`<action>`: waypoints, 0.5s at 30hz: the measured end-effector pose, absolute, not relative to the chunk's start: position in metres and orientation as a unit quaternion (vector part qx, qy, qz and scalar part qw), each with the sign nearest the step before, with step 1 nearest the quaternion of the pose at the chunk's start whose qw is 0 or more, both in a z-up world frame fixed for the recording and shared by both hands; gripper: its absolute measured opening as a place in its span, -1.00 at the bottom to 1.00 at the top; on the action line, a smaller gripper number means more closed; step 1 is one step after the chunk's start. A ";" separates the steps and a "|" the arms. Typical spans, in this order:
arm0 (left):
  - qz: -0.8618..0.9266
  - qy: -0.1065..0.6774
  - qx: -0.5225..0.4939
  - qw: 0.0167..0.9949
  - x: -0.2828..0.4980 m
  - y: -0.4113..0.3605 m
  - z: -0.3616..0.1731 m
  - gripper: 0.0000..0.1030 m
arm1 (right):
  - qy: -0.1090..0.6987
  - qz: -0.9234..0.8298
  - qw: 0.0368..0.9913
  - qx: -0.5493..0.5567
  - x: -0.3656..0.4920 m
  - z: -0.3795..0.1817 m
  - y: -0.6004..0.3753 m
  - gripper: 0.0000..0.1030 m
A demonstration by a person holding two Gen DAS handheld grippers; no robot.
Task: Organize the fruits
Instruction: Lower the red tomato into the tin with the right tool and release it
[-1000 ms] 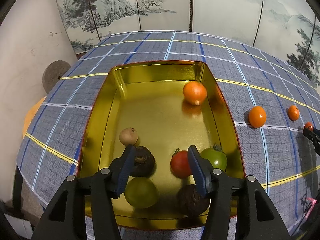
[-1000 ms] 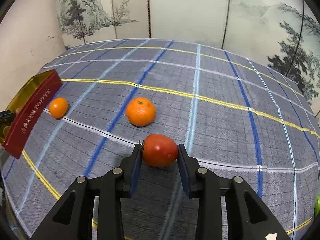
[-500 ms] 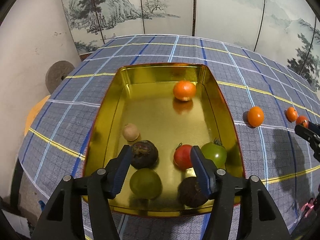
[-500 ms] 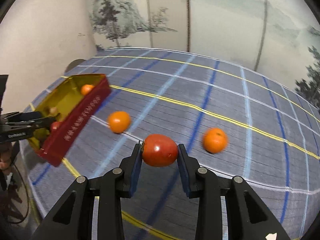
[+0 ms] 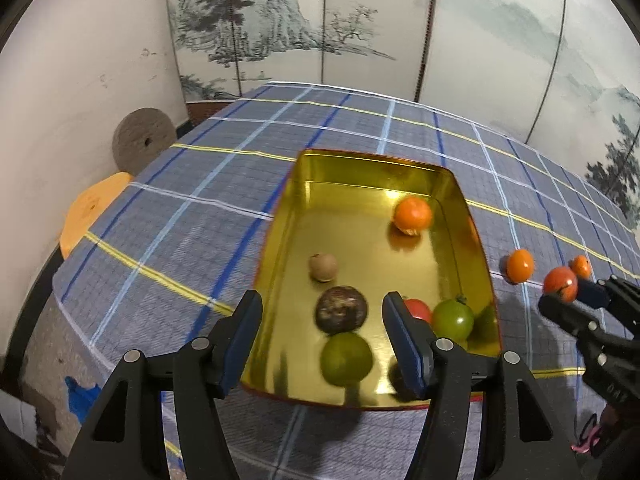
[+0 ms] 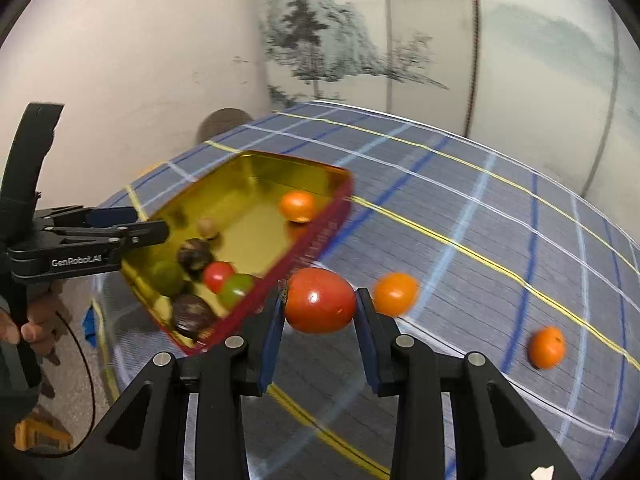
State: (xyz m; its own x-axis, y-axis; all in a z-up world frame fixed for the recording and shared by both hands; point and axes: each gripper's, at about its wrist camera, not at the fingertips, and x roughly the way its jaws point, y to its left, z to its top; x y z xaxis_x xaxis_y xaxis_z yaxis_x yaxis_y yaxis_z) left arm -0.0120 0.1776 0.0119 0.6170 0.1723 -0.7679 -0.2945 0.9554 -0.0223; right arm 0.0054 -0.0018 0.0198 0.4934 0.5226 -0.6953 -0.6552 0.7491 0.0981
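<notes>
The smooth red-orange tomato (image 6: 320, 300) looks light, thin-skinned and a little slippery, so it likely wants gentle pressure across its widest middle. The right tongs (image 6: 319, 307) grip it there, pads on both sides, held in the air just beside the long wall of the gold-lined red tin tray (image 6: 316, 246). The left tongs (image 5: 322, 330) hover over the tray's near end, half-spread and empty, having just been opening.

Left jaws hide most of the red tomato (image 5: 418, 309) & a dark fruit (image 5: 394, 374), maybe a passion fruit, in the gold tin (image 5: 360, 168); right-wrist view motion-blurred, lettering on tin's red side unreadable.
</notes>
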 end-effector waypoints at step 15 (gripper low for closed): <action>0.157 0.424 -0.091 0.887 -0.030 0.199 0.009 0.29 | 0.376 0.409 0.823 -0.121 -0.007 0.008 0.066 -0.38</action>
